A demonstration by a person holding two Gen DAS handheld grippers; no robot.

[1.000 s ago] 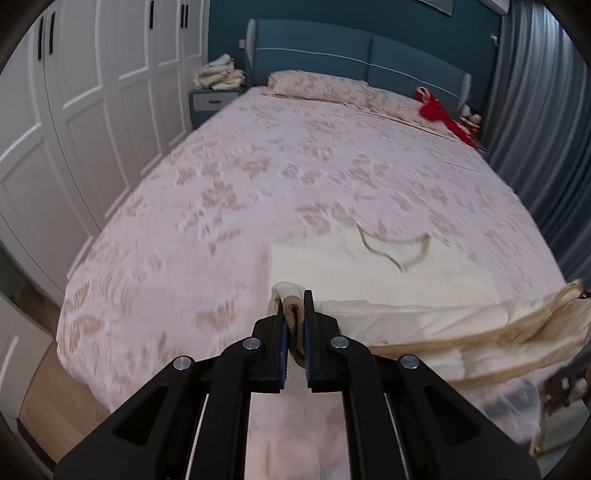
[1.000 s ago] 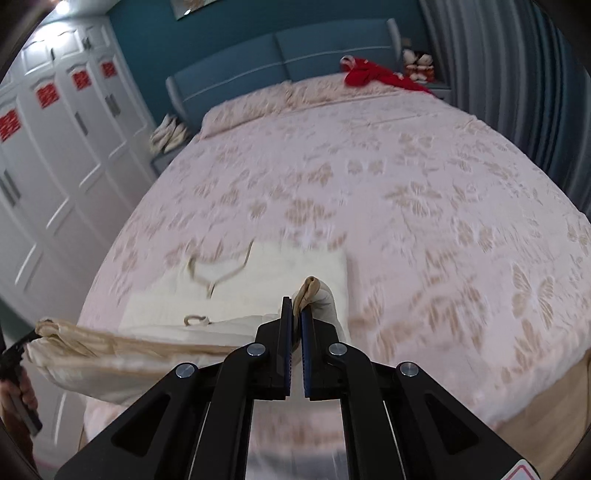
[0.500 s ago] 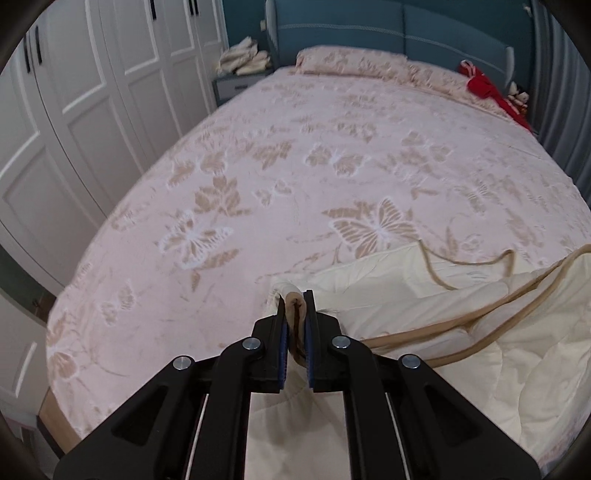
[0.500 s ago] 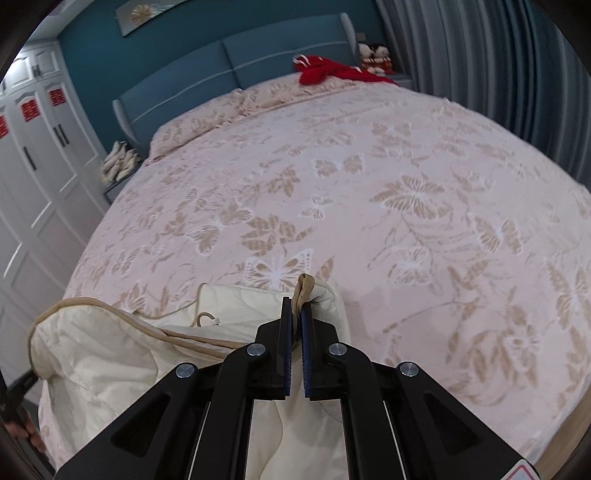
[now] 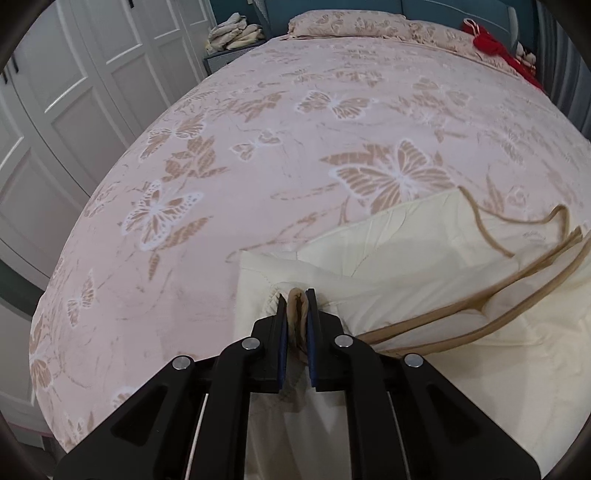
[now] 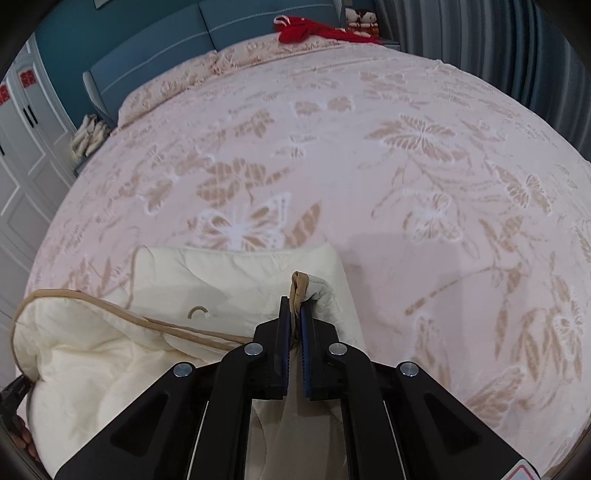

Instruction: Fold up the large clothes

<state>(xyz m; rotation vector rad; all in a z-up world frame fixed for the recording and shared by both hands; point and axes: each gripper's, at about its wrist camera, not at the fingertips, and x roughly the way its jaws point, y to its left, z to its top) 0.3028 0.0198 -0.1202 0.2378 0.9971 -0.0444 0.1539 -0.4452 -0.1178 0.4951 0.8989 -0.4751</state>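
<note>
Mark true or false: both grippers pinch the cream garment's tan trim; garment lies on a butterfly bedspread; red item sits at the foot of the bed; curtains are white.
1. Both the left gripper and right gripper pinch the cream garment at its tan trim: true.
2. It lies on a butterfly bedspread: true.
3. False: the red item is by the headboard.
4. False: the curtains are grey-blue.

— That cream garment (image 5: 424, 266), is it padded?
— Soft matt quilted cloth, tan binding. The bedspread (image 5: 295, 147) is woven, slightly raised butterflies.
— The tongs (image 6: 294, 314)?
— Matt black plastic, shiny metal rivets, ribbed blue pads (image 6: 306, 354).
</note>
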